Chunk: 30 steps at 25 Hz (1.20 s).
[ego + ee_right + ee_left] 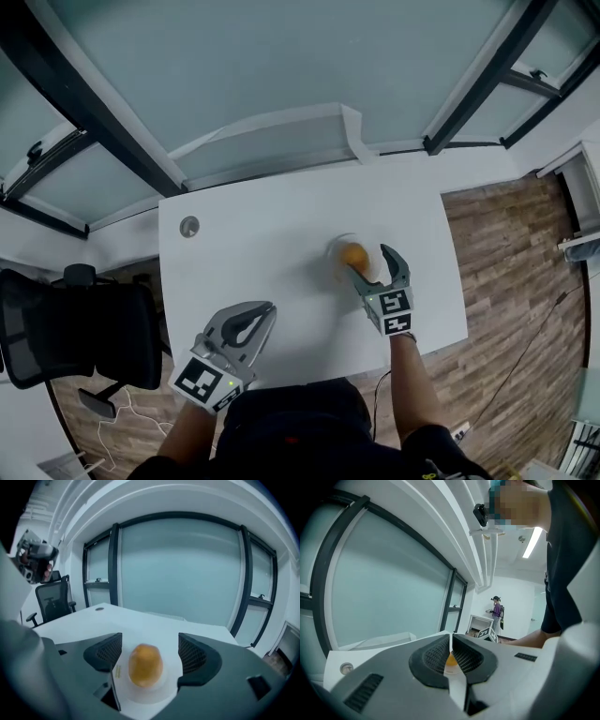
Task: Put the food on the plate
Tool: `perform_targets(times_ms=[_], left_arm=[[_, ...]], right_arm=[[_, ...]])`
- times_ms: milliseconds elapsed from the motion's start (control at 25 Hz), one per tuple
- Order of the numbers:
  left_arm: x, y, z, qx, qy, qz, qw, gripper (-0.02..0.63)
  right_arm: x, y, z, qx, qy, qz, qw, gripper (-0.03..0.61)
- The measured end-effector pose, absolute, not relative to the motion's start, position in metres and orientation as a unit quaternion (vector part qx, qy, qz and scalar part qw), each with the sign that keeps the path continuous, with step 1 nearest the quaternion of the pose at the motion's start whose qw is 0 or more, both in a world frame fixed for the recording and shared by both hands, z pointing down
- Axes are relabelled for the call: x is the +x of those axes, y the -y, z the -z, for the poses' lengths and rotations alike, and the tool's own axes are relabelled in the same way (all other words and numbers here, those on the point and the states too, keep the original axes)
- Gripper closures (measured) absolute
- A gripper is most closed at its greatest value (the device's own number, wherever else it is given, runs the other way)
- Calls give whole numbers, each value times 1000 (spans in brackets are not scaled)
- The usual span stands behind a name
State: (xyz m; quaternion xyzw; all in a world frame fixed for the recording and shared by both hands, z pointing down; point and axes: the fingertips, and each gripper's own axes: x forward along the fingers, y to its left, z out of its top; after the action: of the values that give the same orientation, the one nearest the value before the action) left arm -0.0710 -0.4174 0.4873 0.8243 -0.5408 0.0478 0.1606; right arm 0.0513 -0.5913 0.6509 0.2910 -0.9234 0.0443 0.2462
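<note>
An orange, rounded piece of food (353, 254) (145, 664) rests on a small white plate (336, 249) (140, 693) at the right middle of the white table (253, 253). My right gripper (367, 259) (150, 647) is open, with one jaw on each side of the food and its pads clear of it. My left gripper (268, 309) (451, 641) is shut and empty near the table's front edge, left of the plate and pointing towards it. Through the slit below its tips I see a sliver of the food (451, 660).
A round cable grommet (189, 226) sits at the table's far left. A black office chair (75, 328) stands left of the table. Glass walls with dark frames run behind it. A person (497, 612) stands far off by a white cabinet.
</note>
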Motion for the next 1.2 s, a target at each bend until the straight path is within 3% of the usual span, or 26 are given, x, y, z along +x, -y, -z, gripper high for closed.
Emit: perform_targets(times_ms=[400,720,1040,1200], left_arm=[[-48,392,-452,869,481,-34,116,578],[-24,353,-420,898,433,-17,81,578],[-21,323,-395,911,409,-2,60,578],[-20,314,-389,914,402,4,53,578]], right_arm=[[78,505,-480,335,941,-12,49,245],[104,426,-405,372,927,49,11,269],[109,360,-344,396,913,95,-29,467],[111,341,-328,405,907,107,-40,520]])
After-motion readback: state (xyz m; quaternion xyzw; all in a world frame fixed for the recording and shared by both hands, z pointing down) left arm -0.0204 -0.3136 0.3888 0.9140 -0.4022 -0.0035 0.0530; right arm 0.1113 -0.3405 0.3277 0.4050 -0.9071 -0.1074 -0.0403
